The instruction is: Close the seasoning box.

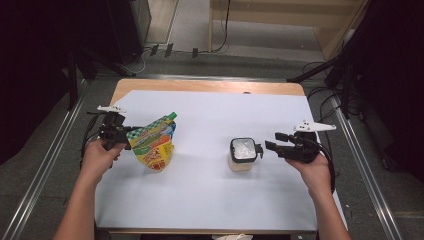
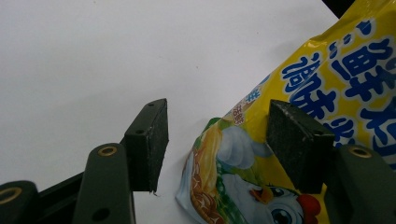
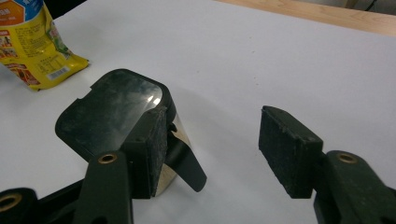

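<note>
White paper covers the wooden table [image 1: 150, 86] in a dim studio with cables on the floor beyond. On that sheet [image 1: 210, 185], right of centre, stands the small jar [image 1: 242, 156], upright, its dark square lid with a glossy top closed and a black clasp tab hanging off the lid's right edge. I have the right gripper [image 1: 270, 141] lying level just to the jar's right, jaws parted and gripping nothing; in the right gripper view one pad [image 3: 152, 149] sits close against the lid's rim and tab, though I cannot tell whether it touches, while the other pad [image 3: 288, 149] stands well clear over bare paper.

To do this step well, I judge I should square the jaws on the jar's body below the lid, not on the loose tab, and close slowly so the jar does not tip or skid.

Well apart at the left, the yellow snack pouch [image 1: 154, 145] stands leaning, its green checked top toward the far right. My left gripper [image 1: 131, 133] is at the pouch's left edge, jaws apart; in the left gripper view the pouch lies between the pads [image 2: 149, 140], with no pinch visible.
</note>
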Motion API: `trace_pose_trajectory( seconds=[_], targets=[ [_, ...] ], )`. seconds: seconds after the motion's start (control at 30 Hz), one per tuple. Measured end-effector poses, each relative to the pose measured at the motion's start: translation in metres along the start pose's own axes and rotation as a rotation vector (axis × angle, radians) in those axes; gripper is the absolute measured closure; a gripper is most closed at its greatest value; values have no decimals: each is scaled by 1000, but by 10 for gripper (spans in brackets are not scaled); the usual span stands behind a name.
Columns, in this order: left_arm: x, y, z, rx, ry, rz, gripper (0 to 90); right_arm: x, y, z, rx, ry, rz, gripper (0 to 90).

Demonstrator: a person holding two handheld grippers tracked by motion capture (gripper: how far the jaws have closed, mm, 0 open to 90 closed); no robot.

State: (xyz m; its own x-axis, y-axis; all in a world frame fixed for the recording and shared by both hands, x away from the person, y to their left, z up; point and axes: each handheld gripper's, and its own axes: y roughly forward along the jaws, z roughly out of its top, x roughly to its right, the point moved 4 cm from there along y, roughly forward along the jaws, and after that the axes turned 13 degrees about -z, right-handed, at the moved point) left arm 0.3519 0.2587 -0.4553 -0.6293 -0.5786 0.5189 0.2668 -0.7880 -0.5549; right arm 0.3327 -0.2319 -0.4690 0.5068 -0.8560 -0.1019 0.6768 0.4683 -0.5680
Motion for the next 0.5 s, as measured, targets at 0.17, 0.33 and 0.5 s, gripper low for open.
trace_pose_trajectory(
  seconds=[0.17,0.33,0.5],
  targets=[
    [0,0,0,-1,1,2,400,7,2,-5,-4,28,-6,398],
    [-1,-1,0,6,-3,3,400,13,7,-10,-4,16,-40,365],
    [-2,-1,-1,2,-4,3,399,18,15,-19,-18,28,-55,329]
  ],
)
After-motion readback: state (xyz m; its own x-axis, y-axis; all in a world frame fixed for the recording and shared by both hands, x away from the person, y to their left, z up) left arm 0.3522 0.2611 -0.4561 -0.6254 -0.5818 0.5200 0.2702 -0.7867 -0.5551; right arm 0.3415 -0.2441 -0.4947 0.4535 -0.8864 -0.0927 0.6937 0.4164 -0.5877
